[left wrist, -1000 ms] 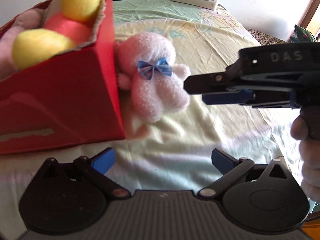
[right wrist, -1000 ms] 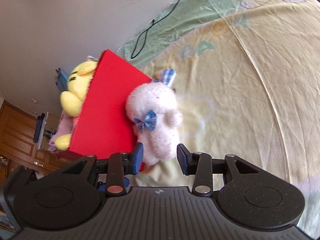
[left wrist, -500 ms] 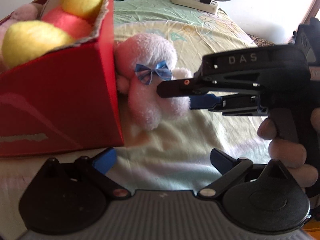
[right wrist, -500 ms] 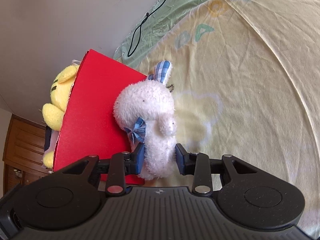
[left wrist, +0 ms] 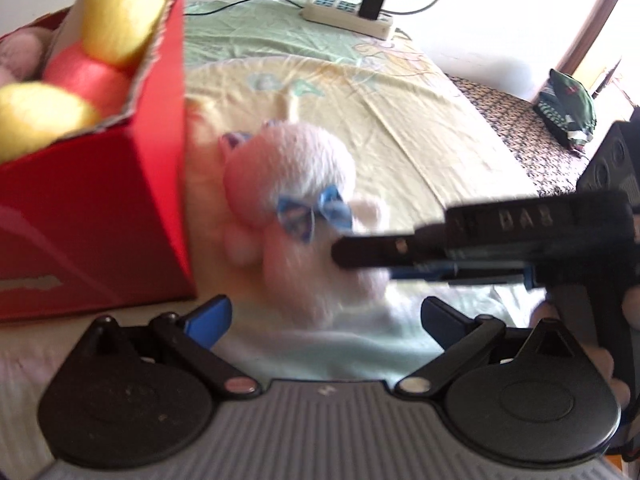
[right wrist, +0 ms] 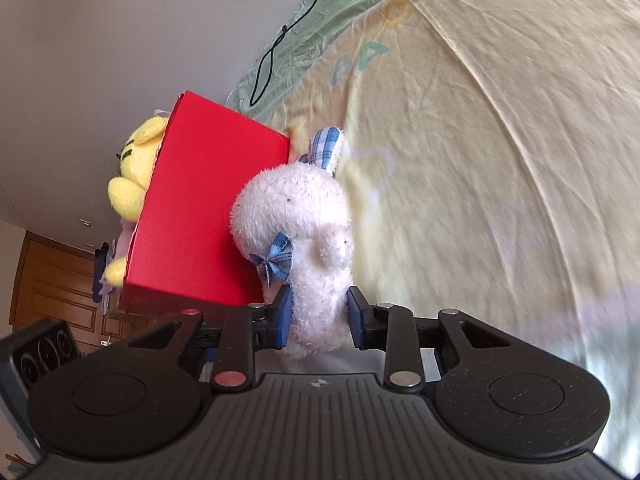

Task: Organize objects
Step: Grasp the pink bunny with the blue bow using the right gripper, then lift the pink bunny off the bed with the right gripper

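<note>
A white plush rabbit with a blue bow and a plaid ear is gripped at its lower body by my right gripper, whose blue pads press its sides. In the left wrist view the same rabbit looks blurred and raised off the sheet beside the red box. The right gripper reaches in from the right there, held by a hand. A yellow plush toy sits inside the box. My left gripper stands open below the rabbit, nothing between its fingers.
The yellow and green bedsheet covers the bed. A white power strip with a black plug lies at the far edge. A dark green bundle rests at the right. The red box stands left of the rabbit.
The right gripper has shut on the rabbit's lower body and lifted it away from the box side. The left gripper has stayed open and nearly still.
</note>
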A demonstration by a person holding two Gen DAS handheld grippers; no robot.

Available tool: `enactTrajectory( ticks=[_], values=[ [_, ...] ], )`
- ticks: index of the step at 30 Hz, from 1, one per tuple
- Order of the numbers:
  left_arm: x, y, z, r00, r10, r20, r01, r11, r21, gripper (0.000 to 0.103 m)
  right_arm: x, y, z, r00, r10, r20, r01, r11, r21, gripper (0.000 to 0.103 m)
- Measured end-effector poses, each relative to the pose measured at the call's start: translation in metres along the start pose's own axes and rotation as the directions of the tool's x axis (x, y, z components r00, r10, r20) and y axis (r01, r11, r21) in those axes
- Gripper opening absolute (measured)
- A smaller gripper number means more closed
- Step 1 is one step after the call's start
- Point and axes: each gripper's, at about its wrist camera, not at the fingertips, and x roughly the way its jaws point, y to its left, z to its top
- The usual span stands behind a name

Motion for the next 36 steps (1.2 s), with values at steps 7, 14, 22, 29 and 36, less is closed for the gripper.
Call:
enactTrajectory(
  ticks=[7, 14, 22, 29, 36],
  values=[
    [0.008, -0.014, 0.007, 1.0, -0.026, -0.003, 0.026, 0.999, 0.048, 0.101, -0.021, -0.01, -0.005, 1.0, -0.005, 0.009, 0.005, 1.0, 0.018, 0.037],
    [0.021, -0.006, 0.017, 0.999, -0.025, -0.019, 0.025, 1.0, -0.002, 0.101, -0.018, -0.017, 0.015, 0.997, 0.017, 0.079, -0.022, 0.998, 0.065, 0.043],
    [0.031, -0.005, 0.025, 0.999, -0.023, -0.034, 0.021, 0.998, -0.052, 0.098, 0.008, -0.018, 0.028, 0.994, 0.104, 0.03, -0.106, 0.992, 0.069, 0.044],
    [0.029, -0.001, 0.022, 0.999, -0.034, -0.04, 0.031, 0.997, -0.073, 0.094, 0.011, -0.015, 0.021, 0.991, 0.137, -0.014, -0.136, 0.989, 0.06, 0.041],
    [0.018, -0.009, 0.013, 0.997, -0.067, -0.035, 0.067, 0.998, -0.013, 0.085, 0.002, -0.014, 0.008, 0.994, 0.106, -0.024, -0.105, 0.994, 0.027, 0.036]
  ],
)
